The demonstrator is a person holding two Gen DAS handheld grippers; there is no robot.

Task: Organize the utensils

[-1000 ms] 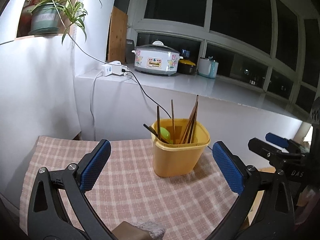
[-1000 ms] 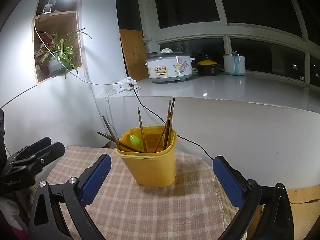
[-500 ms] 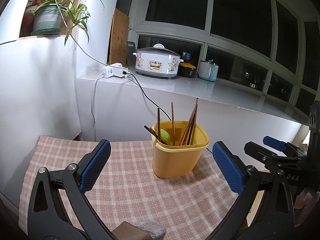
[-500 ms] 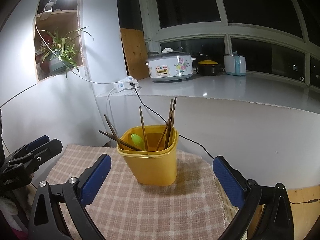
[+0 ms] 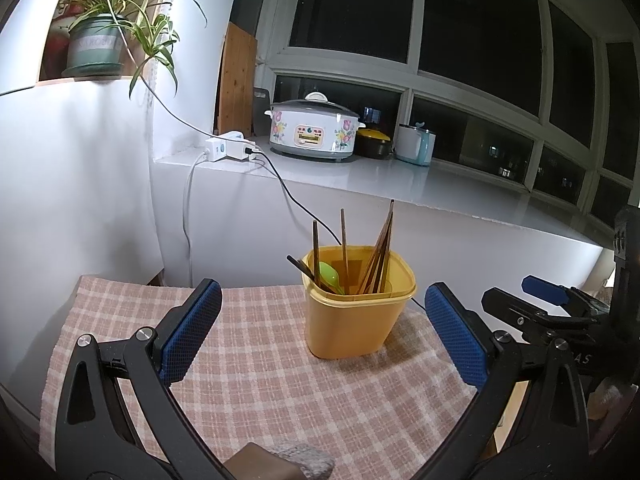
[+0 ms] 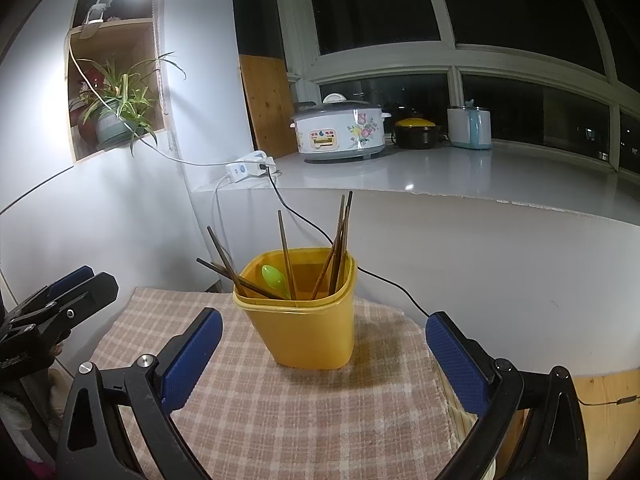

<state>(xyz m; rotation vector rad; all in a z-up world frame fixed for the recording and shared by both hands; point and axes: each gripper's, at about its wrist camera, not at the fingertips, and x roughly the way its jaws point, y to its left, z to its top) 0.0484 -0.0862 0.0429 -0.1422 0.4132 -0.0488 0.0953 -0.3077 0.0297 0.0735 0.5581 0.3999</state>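
A yellow plastic holder [image 5: 354, 320] stands upright on a pink checked cloth [image 5: 280, 392]; it also shows in the right wrist view [image 6: 308, 328]. Several brown chopsticks [image 5: 378, 252] and a green spoon [image 5: 331, 276] stand in it. My left gripper [image 5: 320, 332] is open and empty, held back from the holder. My right gripper [image 6: 320, 356] is open and empty, also short of the holder. Each gripper shows at the edge of the other's view, the right one [image 5: 536, 304] and the left one [image 6: 60, 296].
Behind the table a white ledge [image 5: 400, 176] carries a flowered cooker [image 5: 314, 128], a dark pot [image 5: 374, 142], a kettle [image 5: 416, 144] and a power strip [image 5: 230, 148] with a black cable hanging down. A potted plant [image 5: 100, 40] sits high on the left.
Both grippers have drawn back and lifted slightly from the holder, which looks a little smaller and lower. Nothing on the table has moved.
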